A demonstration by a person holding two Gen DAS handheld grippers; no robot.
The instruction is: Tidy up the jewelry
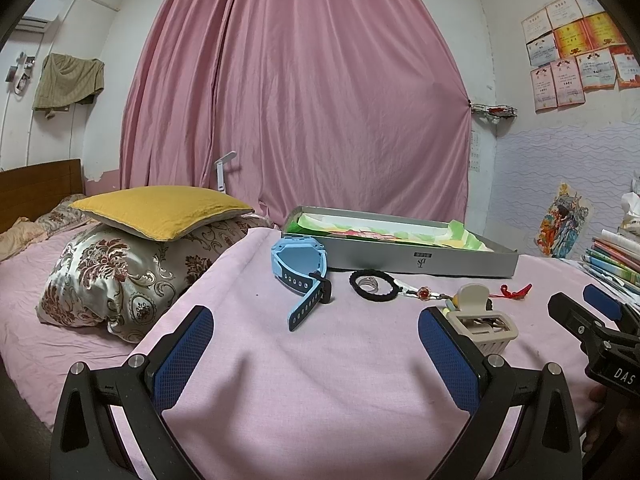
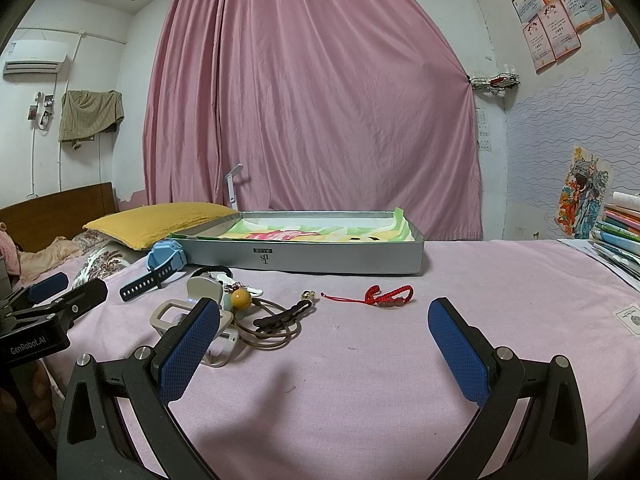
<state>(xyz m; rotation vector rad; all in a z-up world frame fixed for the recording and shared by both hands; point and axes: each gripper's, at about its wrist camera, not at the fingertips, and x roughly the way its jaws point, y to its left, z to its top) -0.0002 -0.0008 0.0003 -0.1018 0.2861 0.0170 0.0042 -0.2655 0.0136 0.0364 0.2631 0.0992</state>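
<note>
Two grippers hover with fingers spread wide and empty over a pink bedsheet (image 2: pixel 360 380): left gripper (image 1: pixel 316 344), right gripper (image 2: pixel 324 340). Jewelry lies scattered ahead: a blue watch (image 1: pixel 298 264), black bracelet (image 1: pixel 374 286), beige hair clip (image 1: pixel 484 324) and red cord bracelet (image 2: pixel 384 296), all near a shallow grey box (image 2: pixel 320 258)

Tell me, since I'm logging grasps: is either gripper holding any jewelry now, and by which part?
Nothing is held. The left gripper and right gripper both stand open over the pink cloth; the blue watch and red bracelet lie untouched.
</note>
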